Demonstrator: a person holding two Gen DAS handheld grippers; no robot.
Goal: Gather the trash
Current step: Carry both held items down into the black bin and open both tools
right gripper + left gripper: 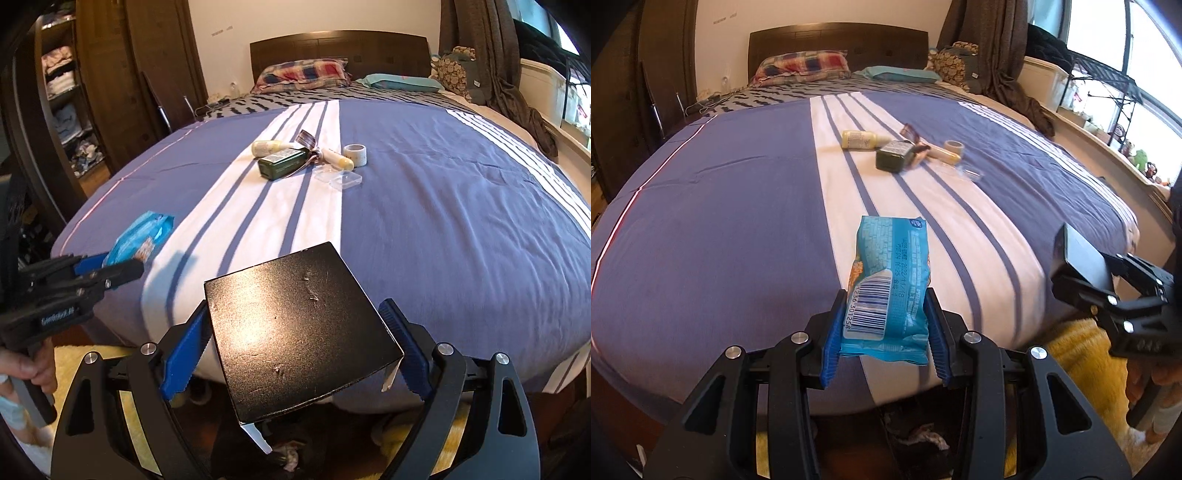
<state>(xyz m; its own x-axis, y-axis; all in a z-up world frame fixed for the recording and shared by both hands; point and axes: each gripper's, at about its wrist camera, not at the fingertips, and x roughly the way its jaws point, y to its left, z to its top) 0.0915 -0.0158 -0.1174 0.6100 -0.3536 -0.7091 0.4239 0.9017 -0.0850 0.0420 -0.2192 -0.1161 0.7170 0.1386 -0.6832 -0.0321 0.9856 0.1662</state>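
Note:
My left gripper (885,310) is shut on a blue snack wrapper (890,273) and holds it over the foot of the bed; it also shows in the right wrist view (142,240). My right gripper (295,317) is shut on a flat black box (299,328), held above the bed's front edge; the box shows at the right in the left wrist view (1084,254). Mid-bed lies a cluster: a pale yellow bottle (267,147), a dark green box (282,162), a tape roll (355,153), a clear plastic case (338,178) and a small tube (338,158).
The bed (461,221) has a blue cover with white stripes, pillows (304,72) and a dark headboard. A wardrobe with shelves stands at the left (66,110). A yellow rug (1082,365) lies on the floor below. A metal rack (1108,92) stands by the window.

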